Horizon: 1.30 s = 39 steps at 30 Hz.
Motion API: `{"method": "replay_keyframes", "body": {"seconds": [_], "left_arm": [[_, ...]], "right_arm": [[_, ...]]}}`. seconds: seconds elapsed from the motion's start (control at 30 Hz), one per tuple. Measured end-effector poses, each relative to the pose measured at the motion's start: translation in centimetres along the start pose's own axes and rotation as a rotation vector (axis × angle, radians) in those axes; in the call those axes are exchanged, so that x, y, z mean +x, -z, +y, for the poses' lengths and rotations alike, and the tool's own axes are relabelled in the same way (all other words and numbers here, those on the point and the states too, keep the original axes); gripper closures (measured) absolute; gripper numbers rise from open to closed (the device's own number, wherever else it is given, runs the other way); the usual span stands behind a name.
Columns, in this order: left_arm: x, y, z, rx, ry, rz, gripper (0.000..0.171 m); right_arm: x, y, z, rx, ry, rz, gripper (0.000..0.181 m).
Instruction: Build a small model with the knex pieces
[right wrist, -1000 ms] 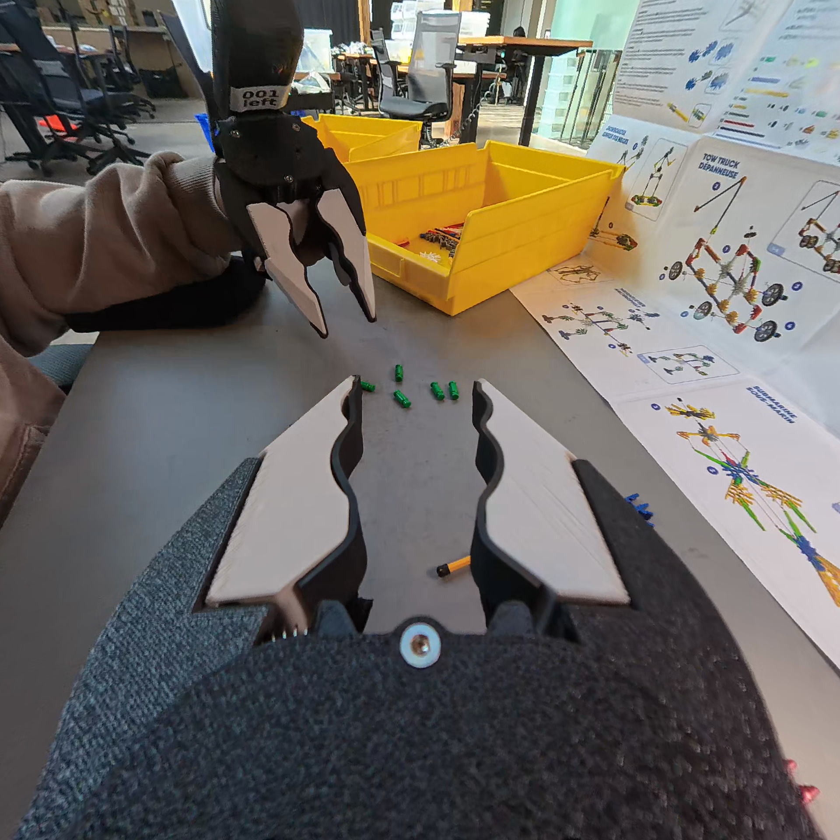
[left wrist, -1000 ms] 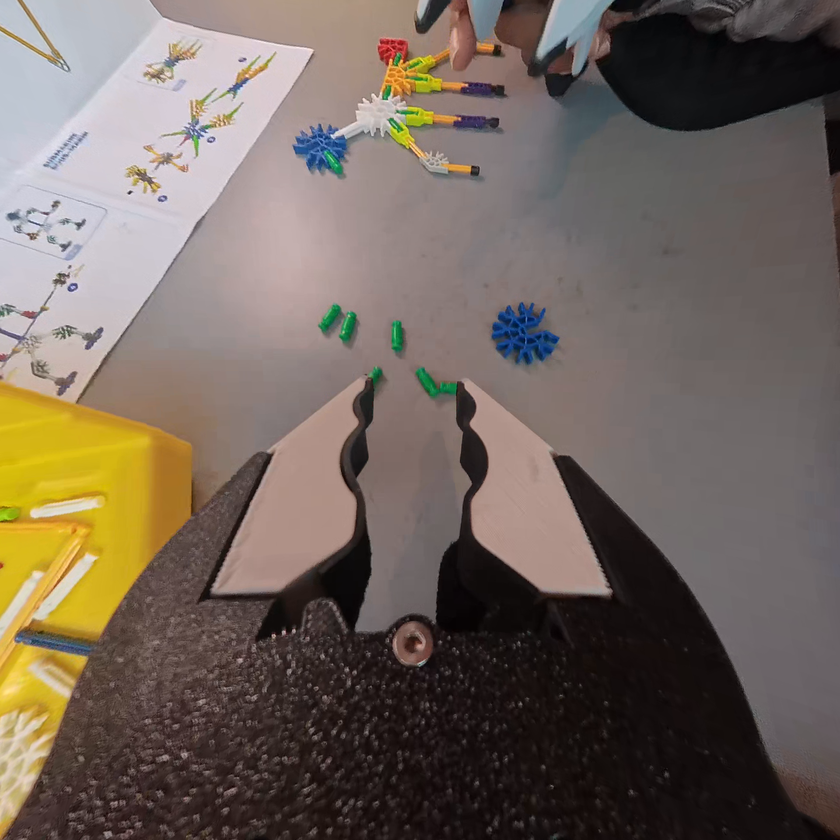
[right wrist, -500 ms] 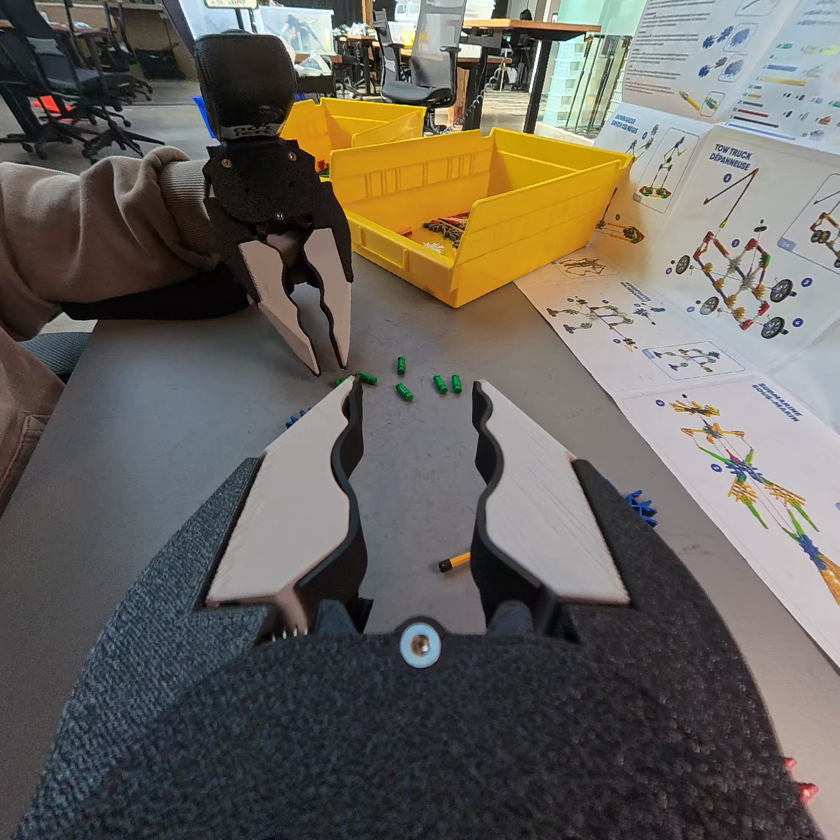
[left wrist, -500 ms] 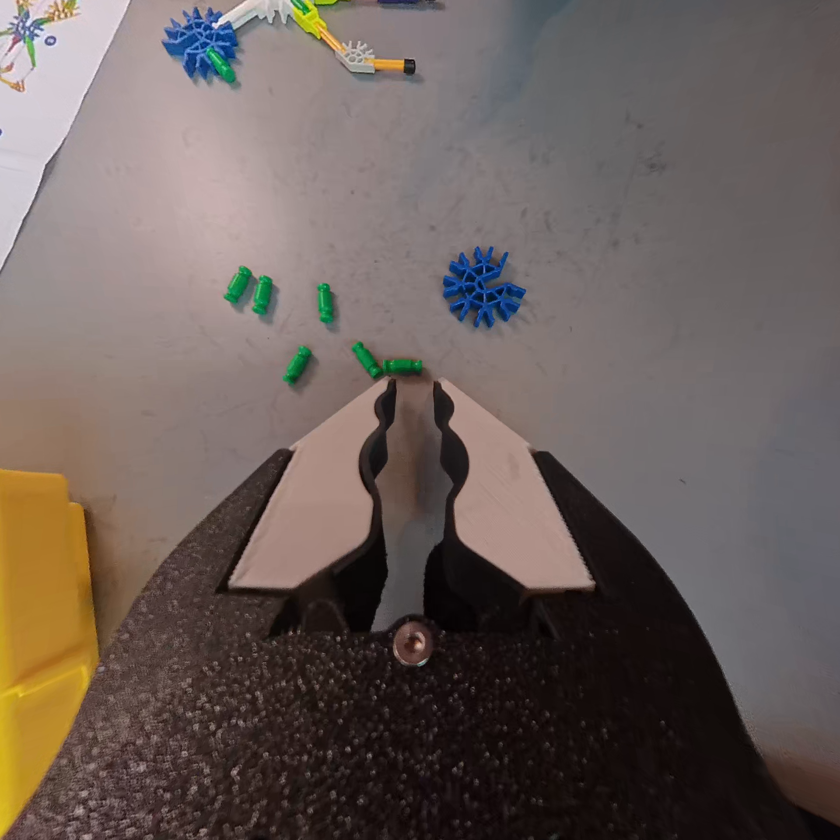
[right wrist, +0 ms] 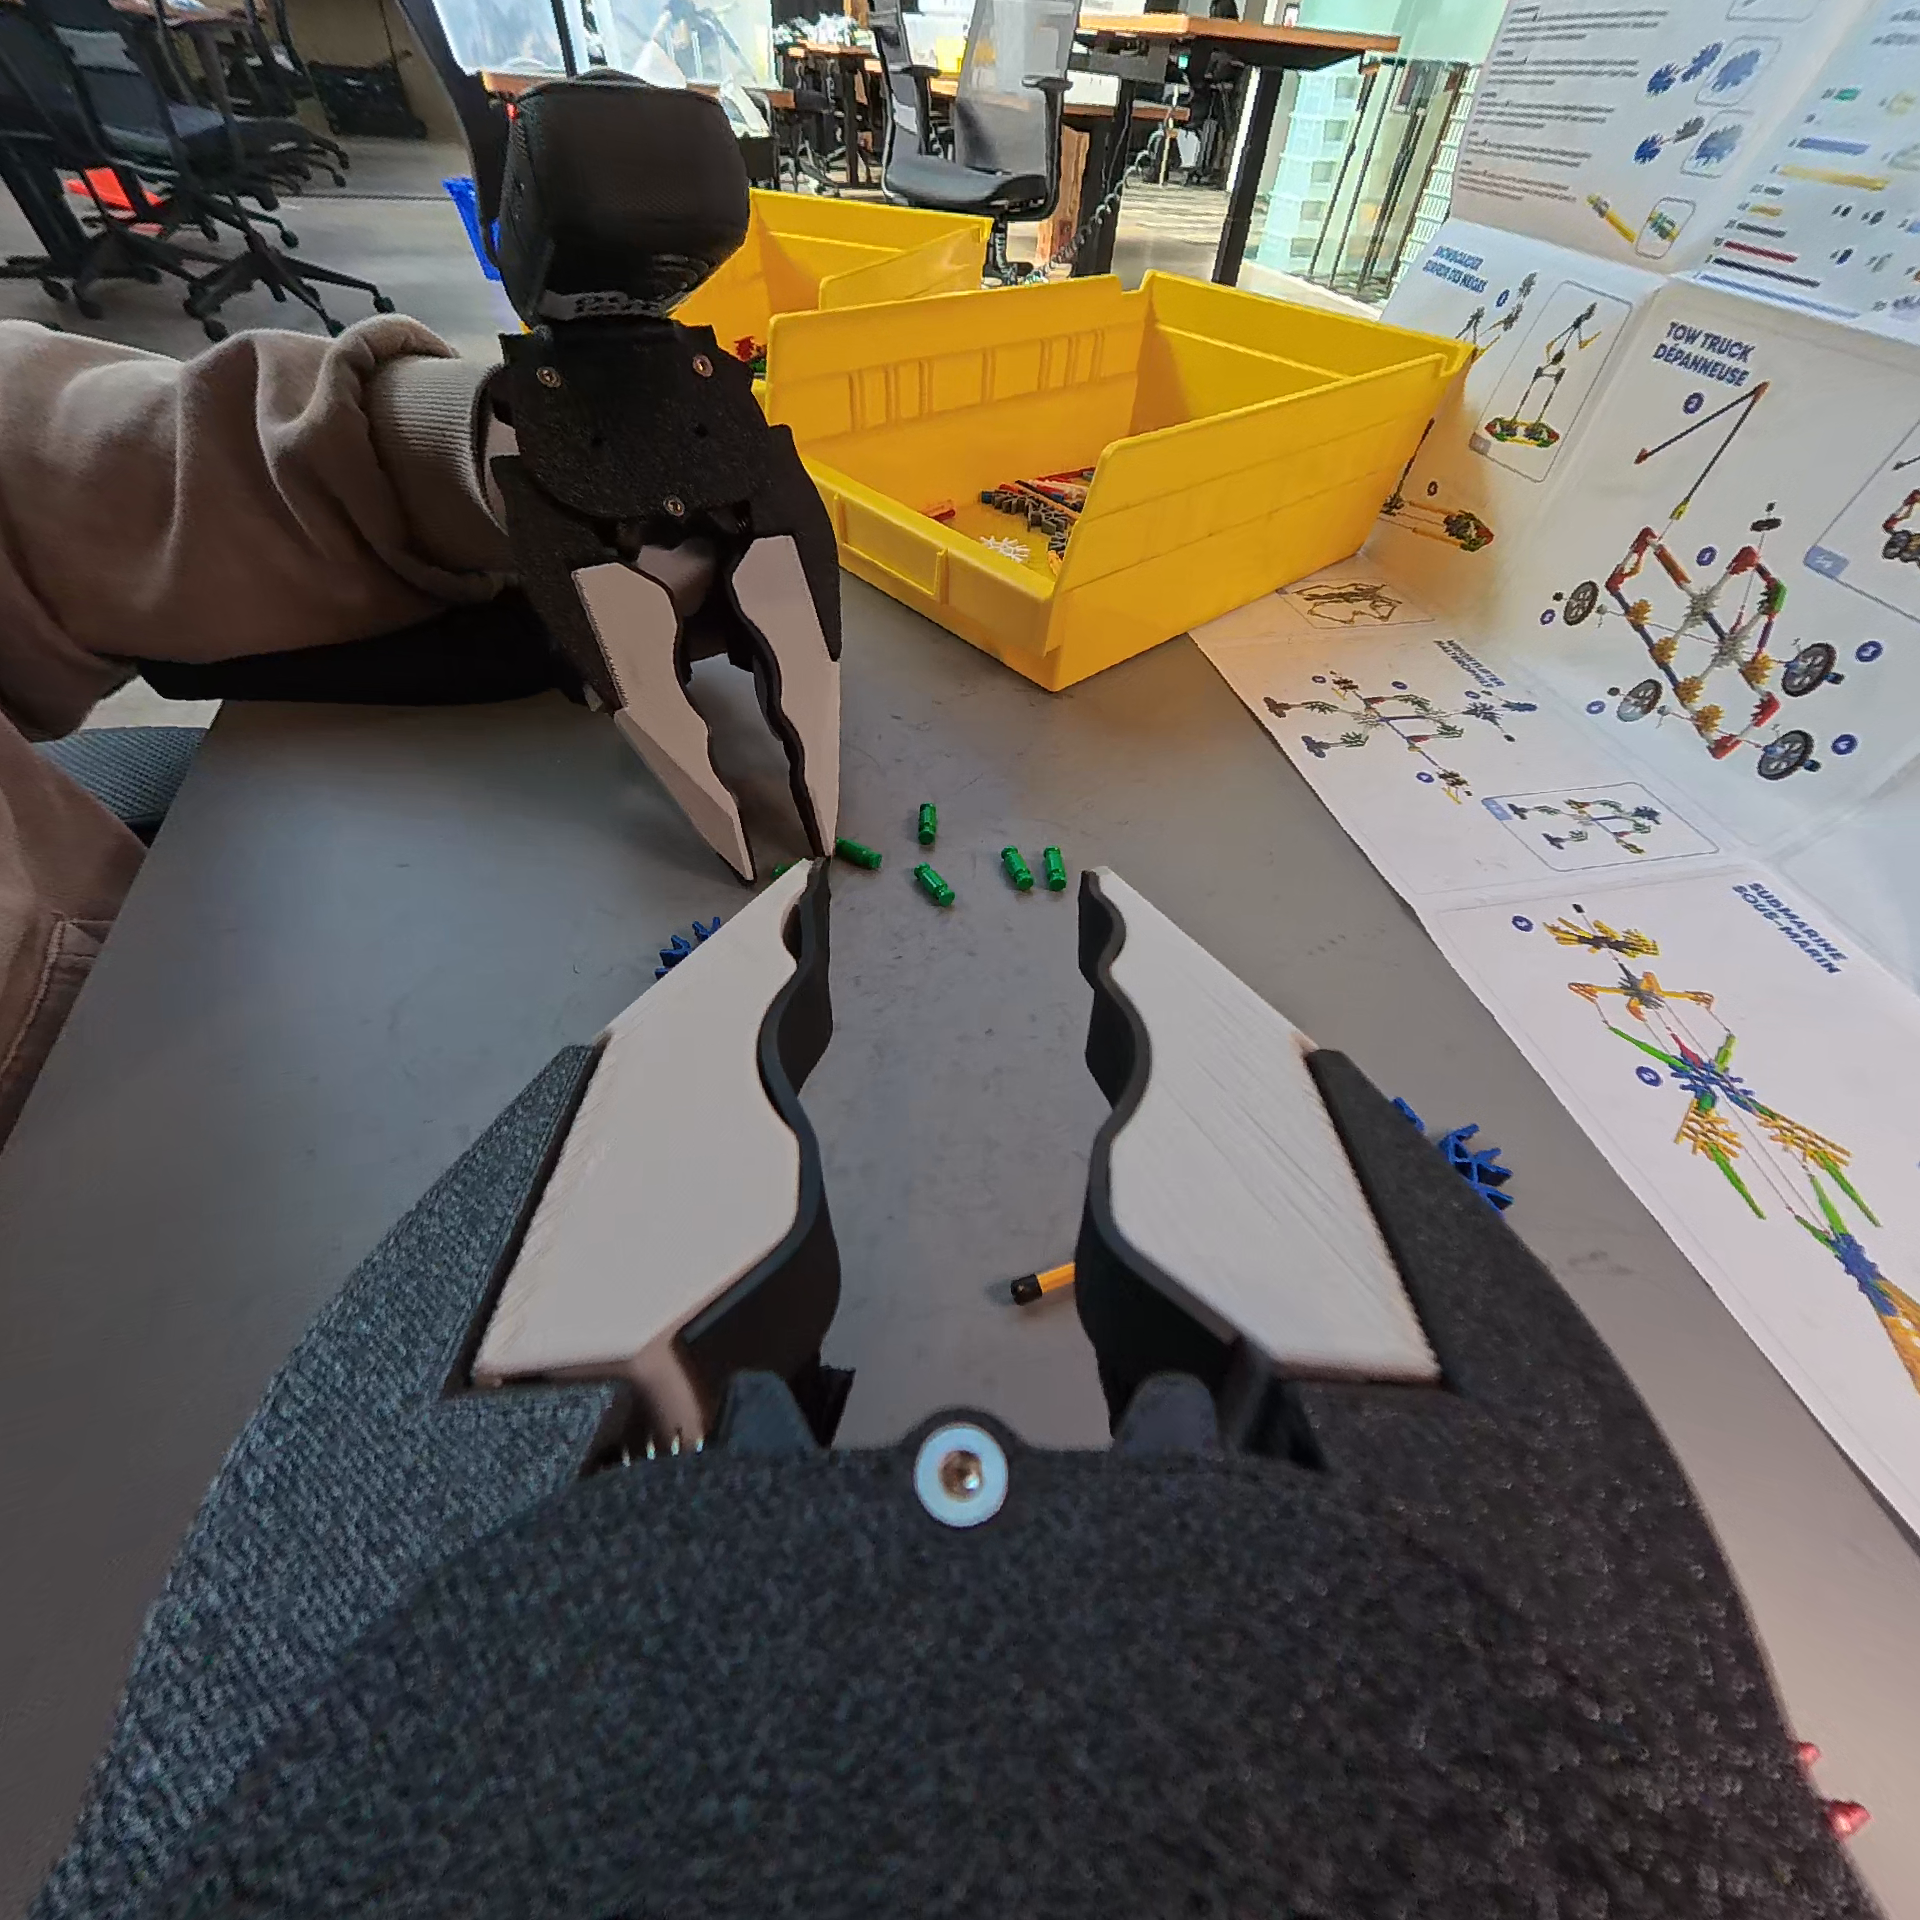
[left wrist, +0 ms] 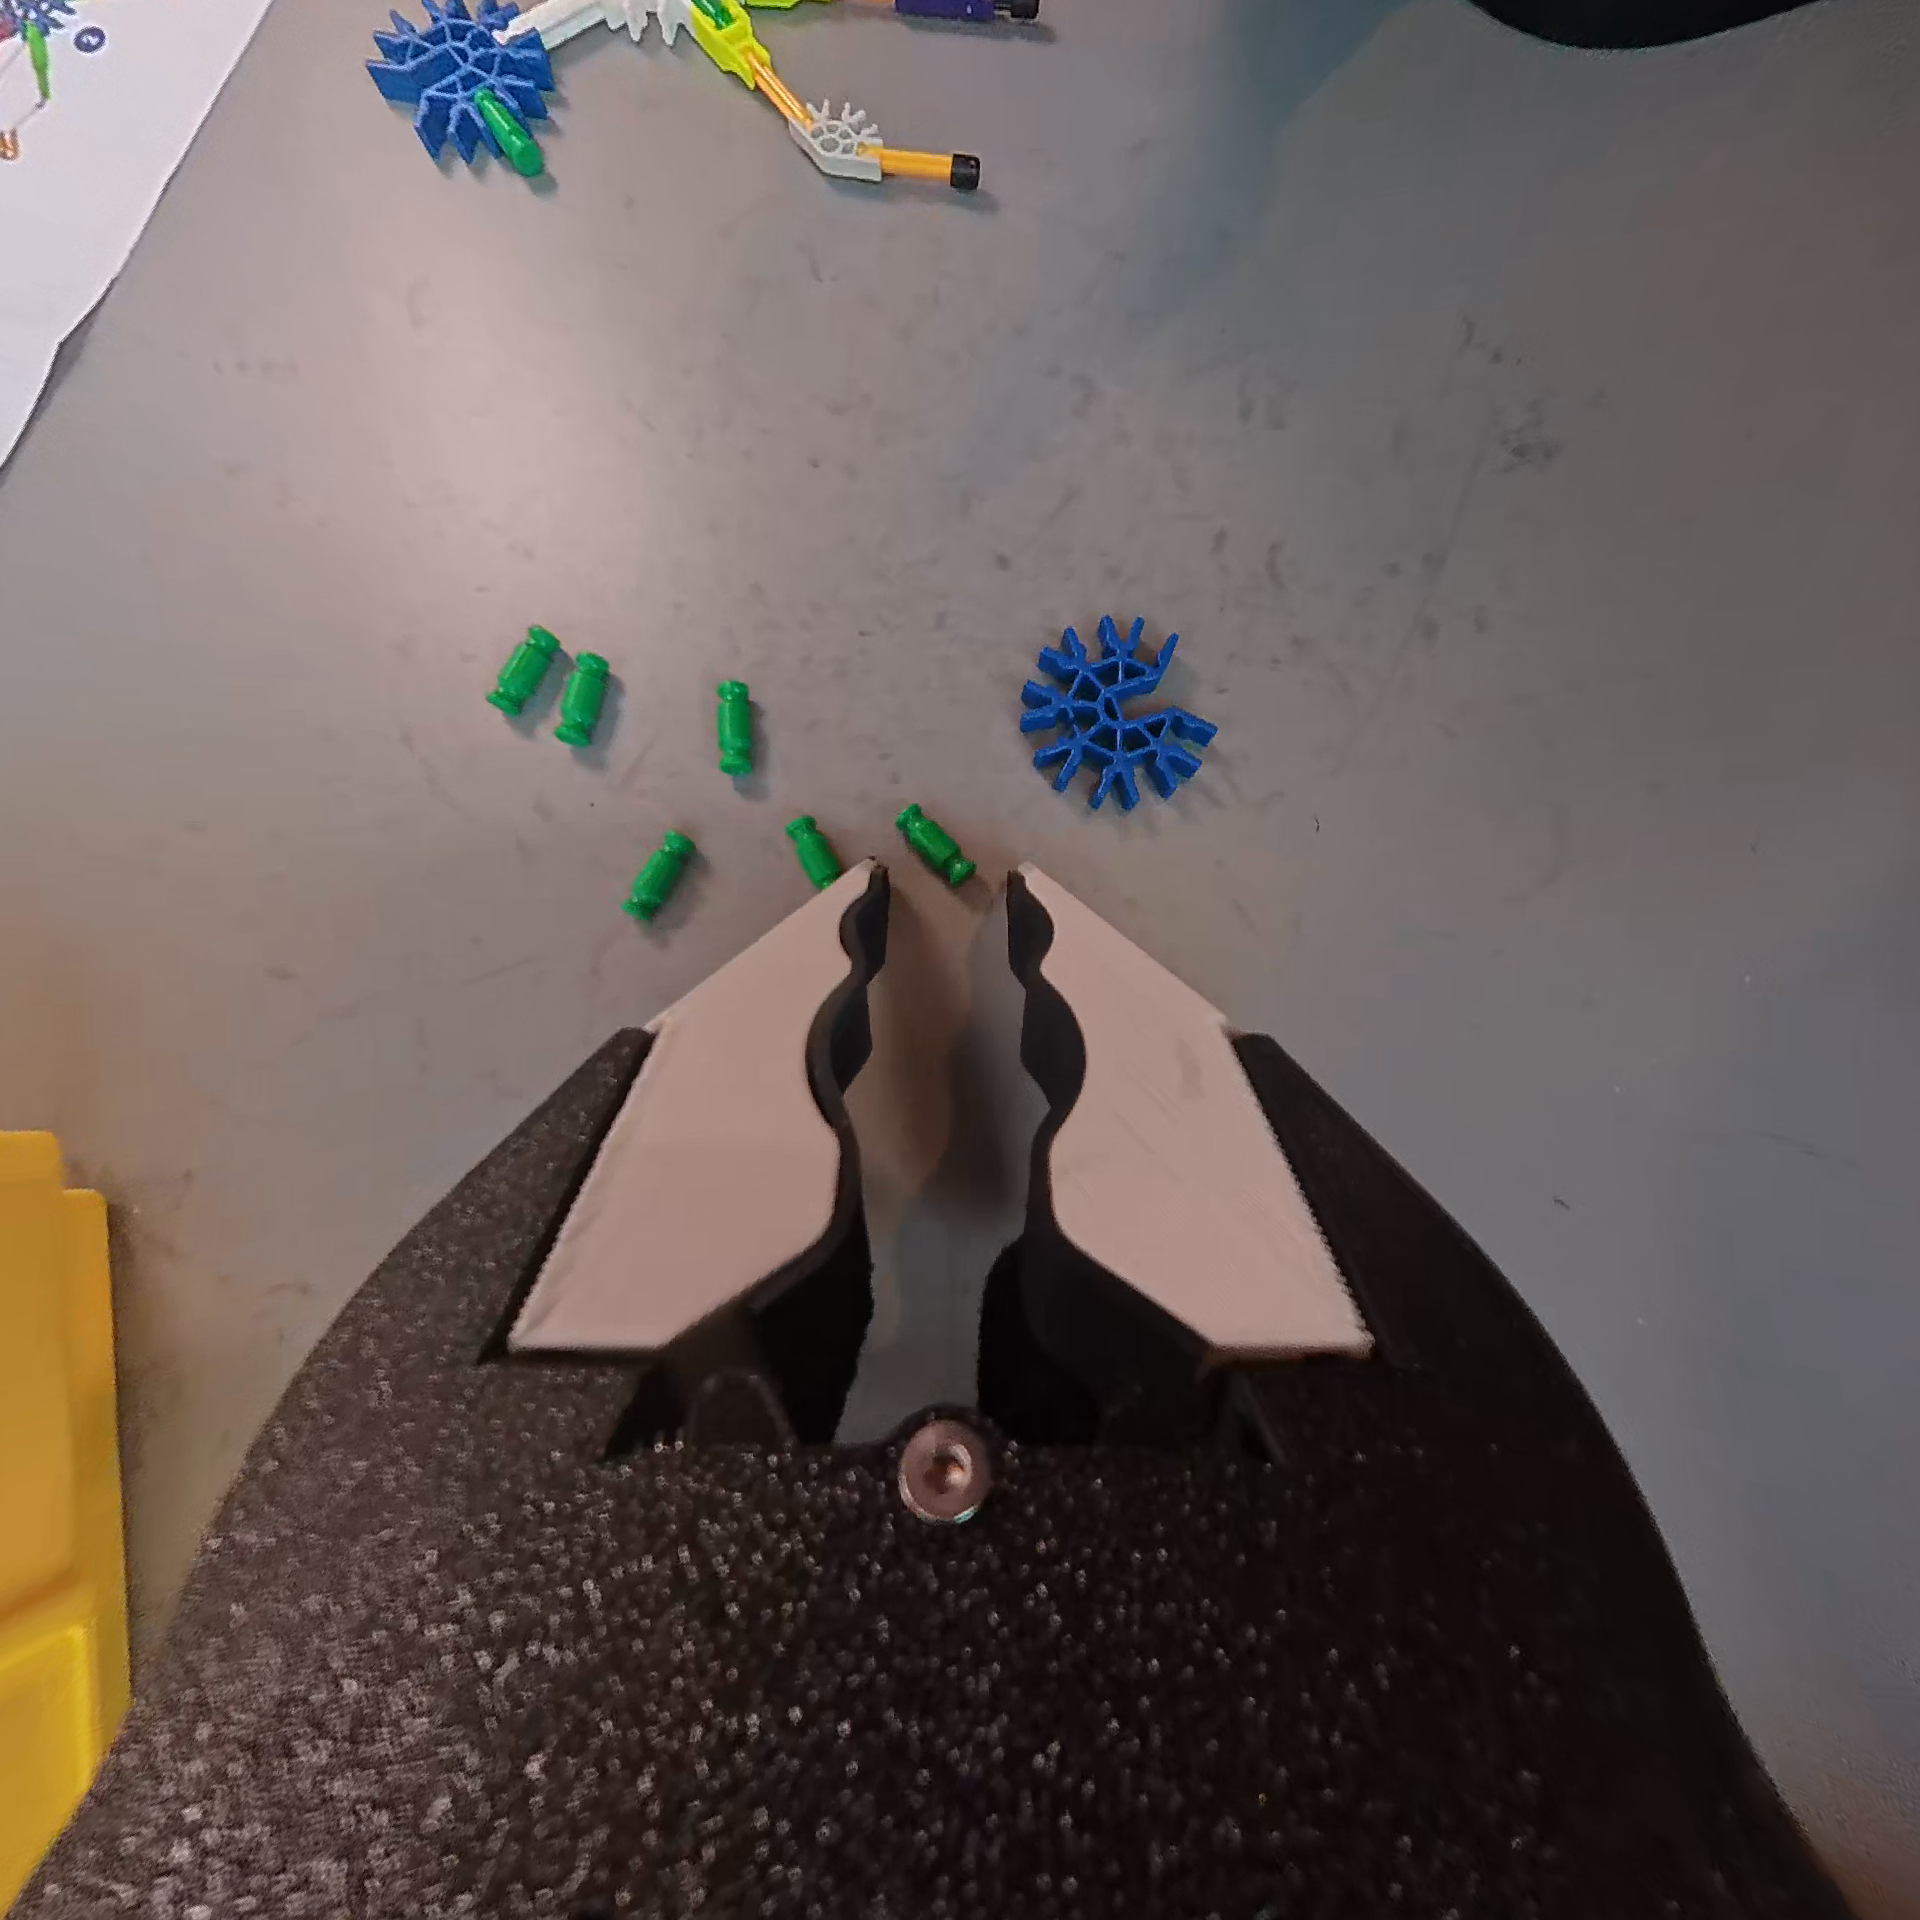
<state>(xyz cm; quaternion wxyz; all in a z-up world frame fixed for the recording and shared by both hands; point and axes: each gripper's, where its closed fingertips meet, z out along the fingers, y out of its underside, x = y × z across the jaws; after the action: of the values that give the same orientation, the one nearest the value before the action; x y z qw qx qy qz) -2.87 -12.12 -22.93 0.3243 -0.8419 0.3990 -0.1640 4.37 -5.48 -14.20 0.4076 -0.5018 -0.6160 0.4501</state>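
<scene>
Grey tabletop [left wrist: 1351,416] carries six short green rods, a blue snowflake connector [left wrist: 1117,715] and, farther ahead of the left claw [left wrist: 943,883], a partly built rod model [left wrist: 665,62]. That claw has a narrow gap and grips nothing; its tips are low over the surface, one green rod [left wrist: 934,844] lying just beyond the gap, its long axis slanting from far-left to near-right. Another rod [left wrist: 812,852] sits just beside the left fingertip. Right claw [right wrist: 954,883] is spread wide and empty. Printed instruction sheets [right wrist: 1662,935] lie to its right, a yellow bin [right wrist: 1091,468] ahead
</scene>
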Motion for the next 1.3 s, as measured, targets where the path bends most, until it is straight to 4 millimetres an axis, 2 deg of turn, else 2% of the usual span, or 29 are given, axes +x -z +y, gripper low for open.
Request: {"method": "replay_keyframes", "body": {"seconds": [0.13, 0.47, 0.6, 0.73, 0.87, 0.97, 1.3], "left_arm": [[-0.1, -0.4, -0.4, 0.007, 0.019, -0.013, 0.159], [-0.3, -0.6, -1.0, 0.028, 0.002, -0.042, 0.167], [0.9, 0.2, -3.2, 0.146, -0.050, 0.003, 0.167], [2.7, 0.4, -5.3, 0.224, -0.106, 0.044, 0.167], [3.7, -0.3, -5.3, 0.211, -0.137, 0.070, 0.167], [4.0, -0.5, -5.2, 0.203, -0.145, 0.080, 0.167], [3.9, -0.6, -5.5, 0.214, -0.136, 0.064, 0.167]], "right_arm": [[-0.1, -0.1, 0.1, -0.005, 0.006, -0.001, 0.134], [-0.5, -0.3, 0.4, -0.030, 0.025, -0.006, 0.134], [-2.1, -1.4, 1.9, -0.131, 0.113, -0.051, 0.134], [-5.0, -2.8, 2.6, -0.188, 0.188, -0.155, 0.146], [-6.3, -3.7, 3.6, -0.246, 0.272, -0.185, 0.157], [-6.5, -3.9, 4.2, -0.273, 0.309, -0.180, 0.163], [-6.5, -4.0, 4.3, -0.277, 0.317, -0.191, 0.176]]}}
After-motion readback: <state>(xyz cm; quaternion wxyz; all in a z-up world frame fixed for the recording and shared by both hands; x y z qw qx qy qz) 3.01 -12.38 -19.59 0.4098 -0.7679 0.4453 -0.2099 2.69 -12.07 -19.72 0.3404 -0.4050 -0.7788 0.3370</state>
